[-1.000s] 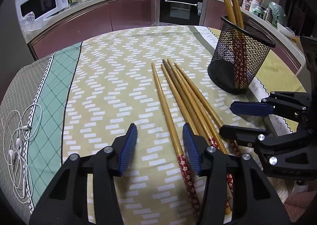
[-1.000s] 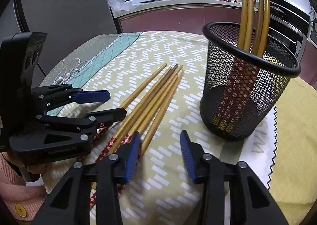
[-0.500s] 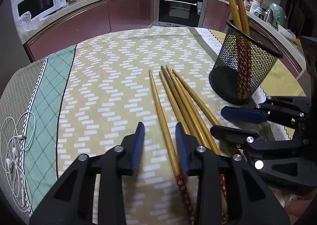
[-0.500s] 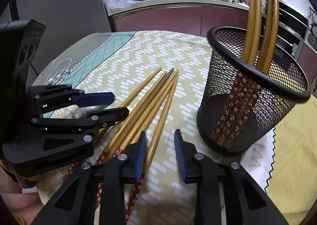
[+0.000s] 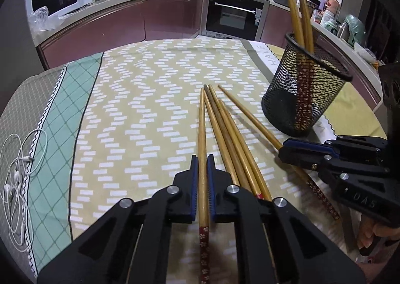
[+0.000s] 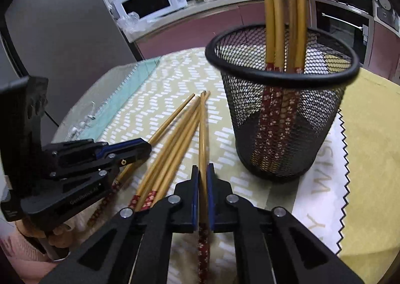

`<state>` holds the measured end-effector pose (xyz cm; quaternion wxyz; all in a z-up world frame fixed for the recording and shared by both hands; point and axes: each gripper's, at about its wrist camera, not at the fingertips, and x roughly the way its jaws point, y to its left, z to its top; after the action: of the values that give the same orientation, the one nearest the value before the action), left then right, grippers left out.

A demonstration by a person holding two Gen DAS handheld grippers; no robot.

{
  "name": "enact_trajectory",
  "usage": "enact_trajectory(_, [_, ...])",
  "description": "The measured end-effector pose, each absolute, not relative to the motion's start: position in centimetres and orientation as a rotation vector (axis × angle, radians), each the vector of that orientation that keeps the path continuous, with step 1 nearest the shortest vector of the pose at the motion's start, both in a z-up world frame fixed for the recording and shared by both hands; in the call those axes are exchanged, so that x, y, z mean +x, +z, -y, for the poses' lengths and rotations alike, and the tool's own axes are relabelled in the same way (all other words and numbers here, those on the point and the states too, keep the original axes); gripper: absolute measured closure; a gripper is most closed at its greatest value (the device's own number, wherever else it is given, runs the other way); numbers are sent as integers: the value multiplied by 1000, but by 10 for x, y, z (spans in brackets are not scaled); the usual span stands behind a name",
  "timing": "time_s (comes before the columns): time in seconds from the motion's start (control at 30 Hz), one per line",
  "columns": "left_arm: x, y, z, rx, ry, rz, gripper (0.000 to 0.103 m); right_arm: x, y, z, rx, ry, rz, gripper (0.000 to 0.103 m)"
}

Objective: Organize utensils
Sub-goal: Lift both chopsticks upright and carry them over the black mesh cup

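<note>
Far to the left of the left gripper [image 5: 202,159], white earphones [image 5: 17,179] lie on the patterned tablecloth [image 5: 140,99]. The left gripper's blue pads are closed on the leftmost chopstick [image 5: 202,131], which runs forward between them. Just right of it, three loose chopsticks [image 5: 230,134] lie side by side on the cloth. Further right, the right gripper [image 6: 203,171] is likewise closed on a single chopstick [image 6: 203,131], whose tip crosses the loose ones. Ahead and to the right of the right gripper stands a black mesh cup [image 6: 282,119], upright, with four chopsticks in the cup [image 6: 285,9] leaning against its rim, patterned ends down.
</note>
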<state>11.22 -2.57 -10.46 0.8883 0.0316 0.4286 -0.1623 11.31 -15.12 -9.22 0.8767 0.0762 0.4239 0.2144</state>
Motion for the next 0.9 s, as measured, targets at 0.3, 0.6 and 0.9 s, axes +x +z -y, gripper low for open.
enact_trajectory(0.3, [92,-105,29,86,-415,-902,95,102,-87,134,102,546,-898,97])
enact_trajectory(0.6, [102,-112,26,63,-436,-935,92,111,-97,122,30,510,-928,95])
enact_trajectory(0.9, [111,-108,28,45,-428,-938,95,105,-89,129,46,521,-892,97])
